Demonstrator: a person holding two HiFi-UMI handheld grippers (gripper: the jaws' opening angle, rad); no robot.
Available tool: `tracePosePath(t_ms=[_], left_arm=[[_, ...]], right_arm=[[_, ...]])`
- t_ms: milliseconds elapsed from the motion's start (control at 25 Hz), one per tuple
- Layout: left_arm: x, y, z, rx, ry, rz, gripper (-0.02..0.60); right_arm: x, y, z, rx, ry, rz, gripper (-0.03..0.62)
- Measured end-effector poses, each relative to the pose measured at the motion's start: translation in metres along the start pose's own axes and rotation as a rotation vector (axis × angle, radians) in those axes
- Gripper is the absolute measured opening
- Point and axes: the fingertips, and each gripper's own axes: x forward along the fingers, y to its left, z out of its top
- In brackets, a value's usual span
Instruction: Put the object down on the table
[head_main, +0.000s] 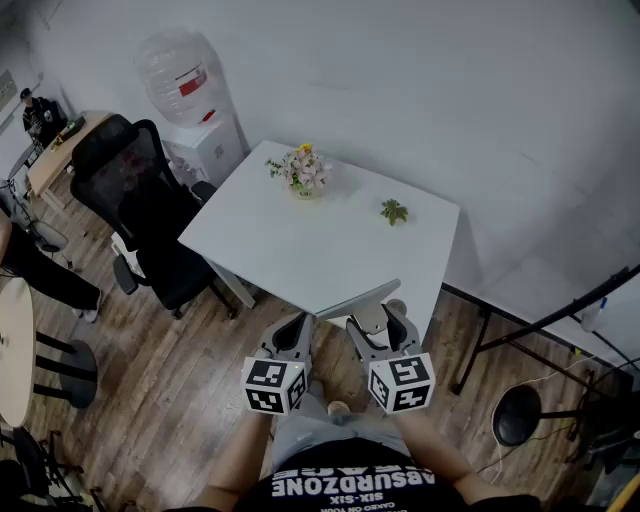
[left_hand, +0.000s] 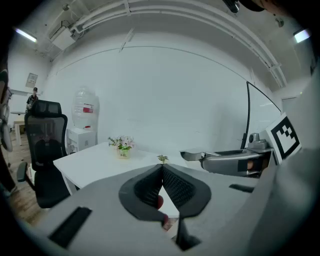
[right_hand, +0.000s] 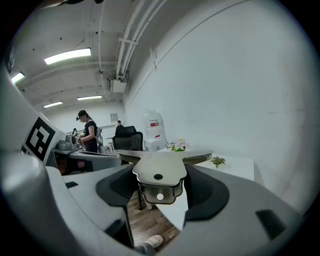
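One grey object (right_hand: 158, 169) bears a flat blade.

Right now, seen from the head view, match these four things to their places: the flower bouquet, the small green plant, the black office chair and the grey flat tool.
Things:
1. flower bouquet
2. small green plant
3. black office chair
4. grey flat tool

Places:
A. gripped in the right tongs, off the table
B. on the floor, left of the white table
C. on the table, near its far left corner
D. on the table, toward its far right edge

Pairs: 1-C, 2-D, 3-B, 4-A
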Motion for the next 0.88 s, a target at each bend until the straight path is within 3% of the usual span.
tracePosePath(t_ms=[880], left_arm=[[-0.0049, -0.0075, -0.001, 0.009, 0.01, 0.022, 0.005]], right_arm=[[-0.0031, -0.0037, 0.0067, 0.014, -0.031, 0.01, 0.282]])
